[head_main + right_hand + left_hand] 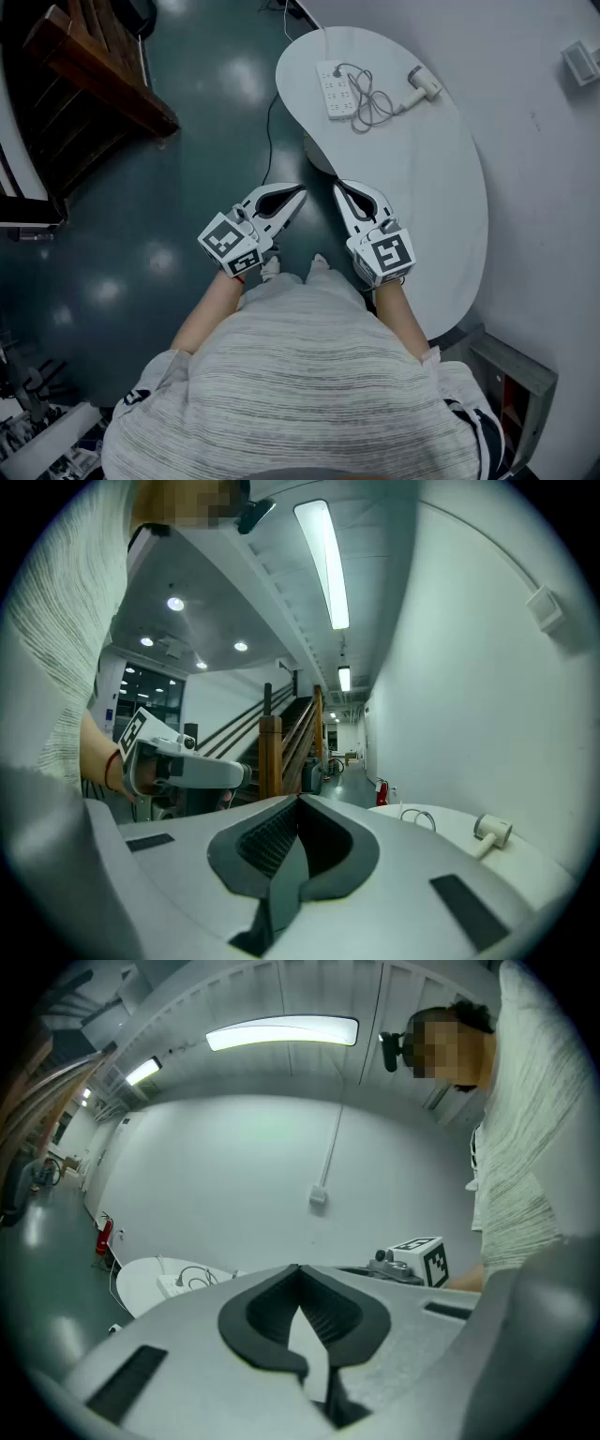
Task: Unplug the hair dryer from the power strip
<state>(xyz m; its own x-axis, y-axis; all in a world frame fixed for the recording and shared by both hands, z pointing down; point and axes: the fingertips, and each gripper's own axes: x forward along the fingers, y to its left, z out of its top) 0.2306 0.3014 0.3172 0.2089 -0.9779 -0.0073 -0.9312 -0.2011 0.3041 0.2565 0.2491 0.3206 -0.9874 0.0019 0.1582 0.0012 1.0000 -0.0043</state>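
A white power strip [337, 89] lies at the far end of a white rounded table [441, 187]. A grey cord [368, 105] coils beside it and runs to a small white hair dryer [424, 83]; the plug sits in the strip. My left gripper [298, 192] and right gripper [339, 190] hang side by side, both shut and empty, well short of the strip and near the table's near left edge. The left gripper view shows the power strip [178, 1284] far off; the right gripper view shows the hair dryer [491, 831] on the table.
A dark green glossy floor [187, 187] spreads to the left. A wooden staircase [94, 75] stands at the upper left. A white wall [553, 187] runs along the table's right side, with a wall box [581, 61] on it. A black cable [270, 131] drops from the table.
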